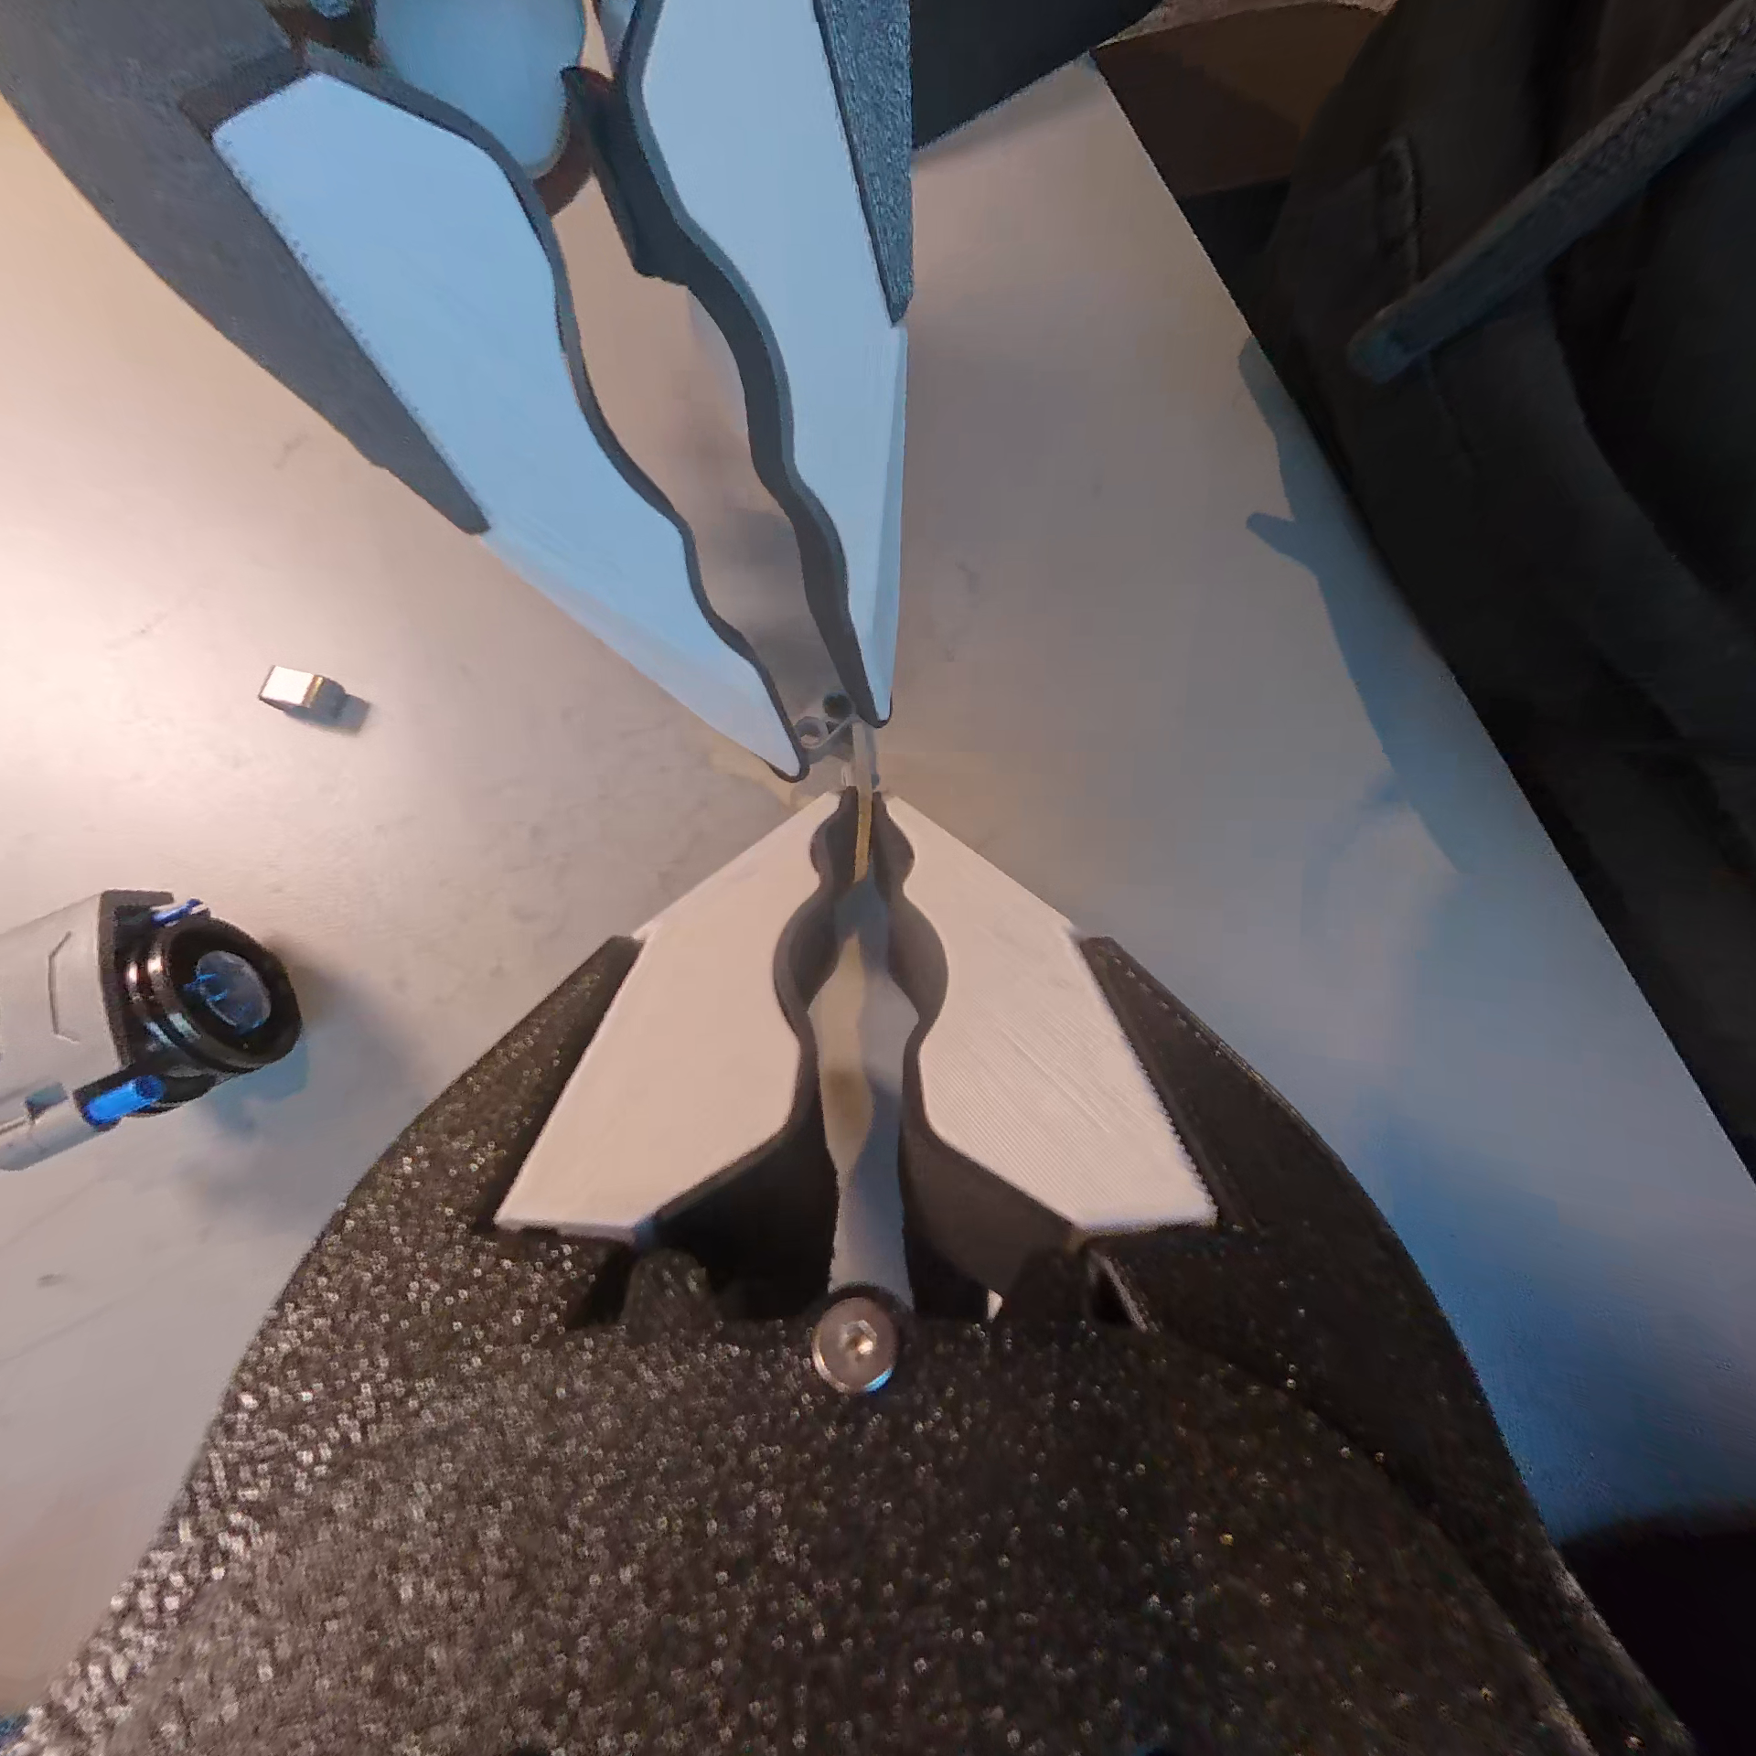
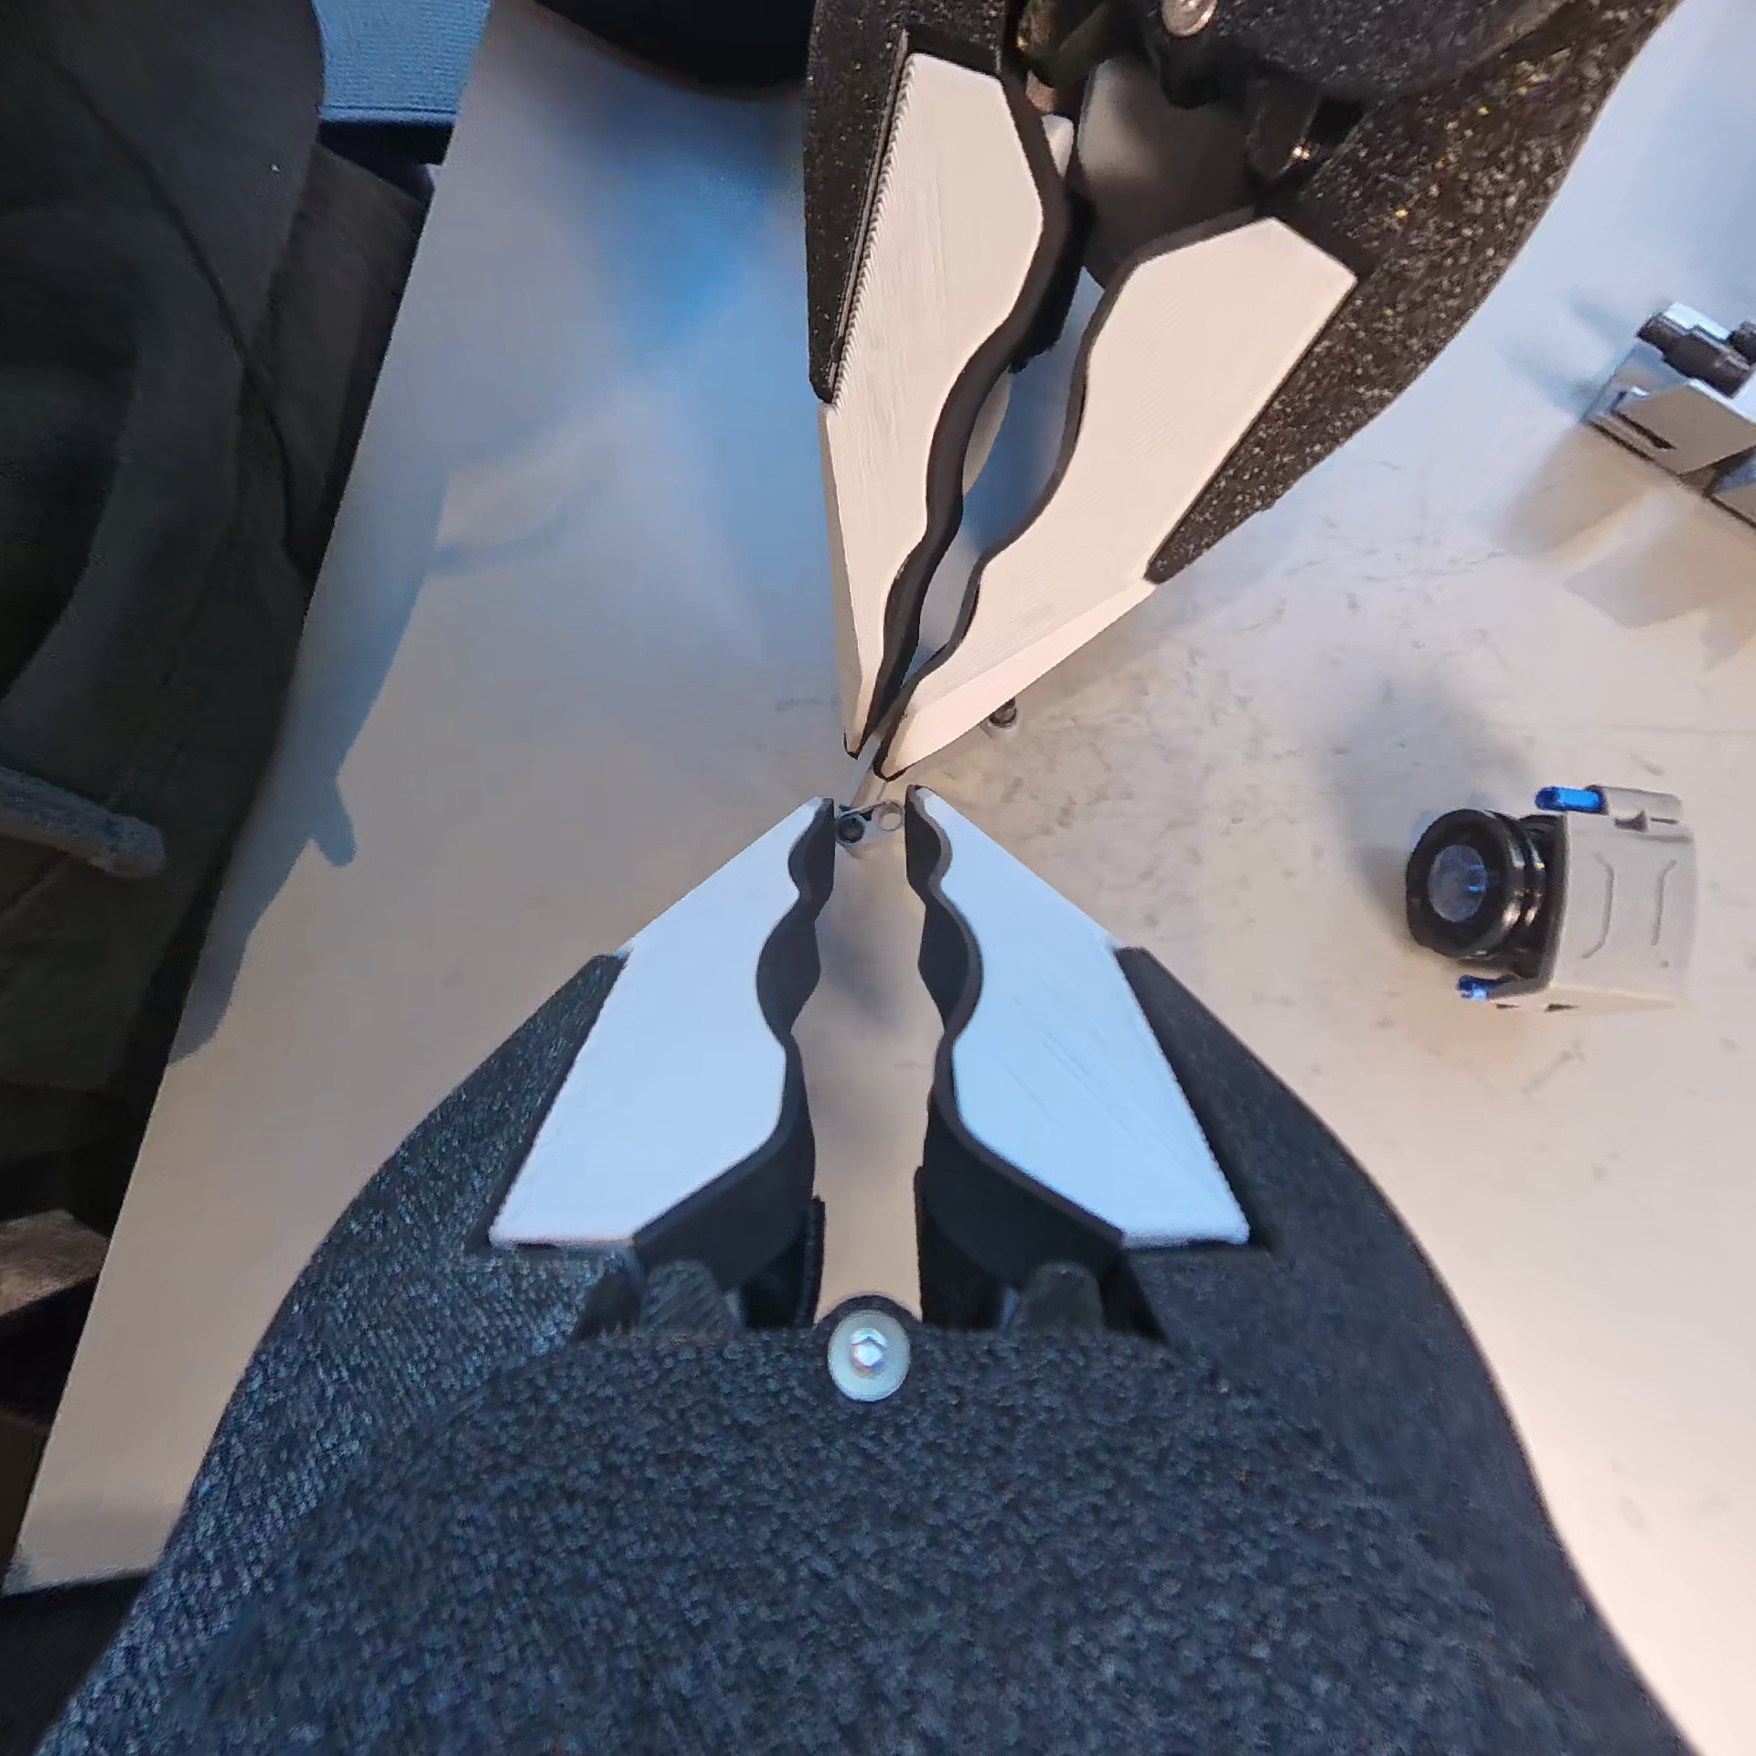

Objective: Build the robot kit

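Left wrist view: the left gripper point(image 1: 860, 808) points forward over a pale table point(image 1: 1093, 665), its white fingers point(image 1: 998, 1026) clenched on a thin metal strip point(image 1: 863, 827) that runs back between them. Opposite, the right gripper point(image 1: 836, 736) reaches in from the top, its tips clamped on a small metal bracket point(image 1: 825, 727) with holes. The strip's far end touches the bracket. At left lie a grey lens unit point(image 1: 143, 1007) with blue screws and, farther off, a small metal block point(image 1: 309, 694). Dark fabric point(image 1: 1539, 380) lies off the table's right edge.

Right wrist view: the right gripper point(image 2: 867, 825) grasps the bracket point(image 2: 865, 819) at its tips. The left gripper point(image 2: 872, 755) comes from above, clenched on the strip point(image 2: 867, 784). The lens unit point(image 2: 1558, 903) sits at right, with a metal part point(image 2: 1691, 409) beyond it.
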Motion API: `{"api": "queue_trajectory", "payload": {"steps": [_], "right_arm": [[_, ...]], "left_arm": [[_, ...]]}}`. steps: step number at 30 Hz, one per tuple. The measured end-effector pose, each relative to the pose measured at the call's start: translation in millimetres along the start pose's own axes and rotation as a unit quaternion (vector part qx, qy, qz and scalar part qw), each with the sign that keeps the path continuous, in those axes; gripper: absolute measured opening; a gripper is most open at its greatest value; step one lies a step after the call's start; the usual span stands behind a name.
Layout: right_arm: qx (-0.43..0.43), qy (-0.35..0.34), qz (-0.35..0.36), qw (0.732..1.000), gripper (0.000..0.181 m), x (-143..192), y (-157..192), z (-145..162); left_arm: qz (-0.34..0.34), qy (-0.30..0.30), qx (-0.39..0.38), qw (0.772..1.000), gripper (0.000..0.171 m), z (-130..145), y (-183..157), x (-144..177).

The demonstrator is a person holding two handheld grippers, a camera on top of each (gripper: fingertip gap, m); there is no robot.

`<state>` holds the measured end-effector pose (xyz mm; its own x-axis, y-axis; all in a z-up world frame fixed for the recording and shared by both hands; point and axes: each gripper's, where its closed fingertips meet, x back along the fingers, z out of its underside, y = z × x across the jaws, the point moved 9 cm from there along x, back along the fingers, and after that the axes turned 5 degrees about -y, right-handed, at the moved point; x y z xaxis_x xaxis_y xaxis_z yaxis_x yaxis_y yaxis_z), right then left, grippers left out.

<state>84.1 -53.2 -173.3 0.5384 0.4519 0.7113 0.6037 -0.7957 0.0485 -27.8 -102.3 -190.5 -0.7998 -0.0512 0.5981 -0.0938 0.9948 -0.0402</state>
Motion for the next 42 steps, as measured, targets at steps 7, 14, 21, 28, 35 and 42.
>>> {"api": "queue_trajectory", "payload": {"steps": [7, 14, 21, 28, 35, 42], "right_arm": [[0.015, -0.005, -0.018, 1.0, 0.014, 1.0, -4.7, 1.4], [0.013, -0.025, 0.02, 0.999, 0.026, 8.4, -3.5, 12.9], [0.005, -0.043, 0.006, 0.999, 0.013, 11.0, -0.5, 19.7], [-0.008, -0.059, -0.018, 0.998, 0.026, 22.6, -7.0, 22.7], [-0.052, -0.132, 0.101, 0.985, 0.026, 63.8, -33.7, 36.6], [-0.105, -0.069, 0.177, 0.976, 0.027, 53.6, -56.9, 55.8]], "left_arm": [[-0.016, -0.011, 0.016, 1.0, 0.002, 0.9, -1.5, -0.8], [-0.012, -0.01, 0.012, 1.0, 0.002, -3.4, 1.9, -6.0], [-0.006, -0.013, 0.015, 1.0, 0.002, -5.2, 4.9, -8.7], [-0.014, -0.055, 0.033, 0.998, 0.028, -10.2, 5.4, 0.5], [-0.166, -0.155, 0.101, 0.968, 0.03, -3.5, 22.0, 50.9], [-0.243, -0.152, 0.154, 0.946, 0.029, 19.5, 22.7, 58.5]]}}
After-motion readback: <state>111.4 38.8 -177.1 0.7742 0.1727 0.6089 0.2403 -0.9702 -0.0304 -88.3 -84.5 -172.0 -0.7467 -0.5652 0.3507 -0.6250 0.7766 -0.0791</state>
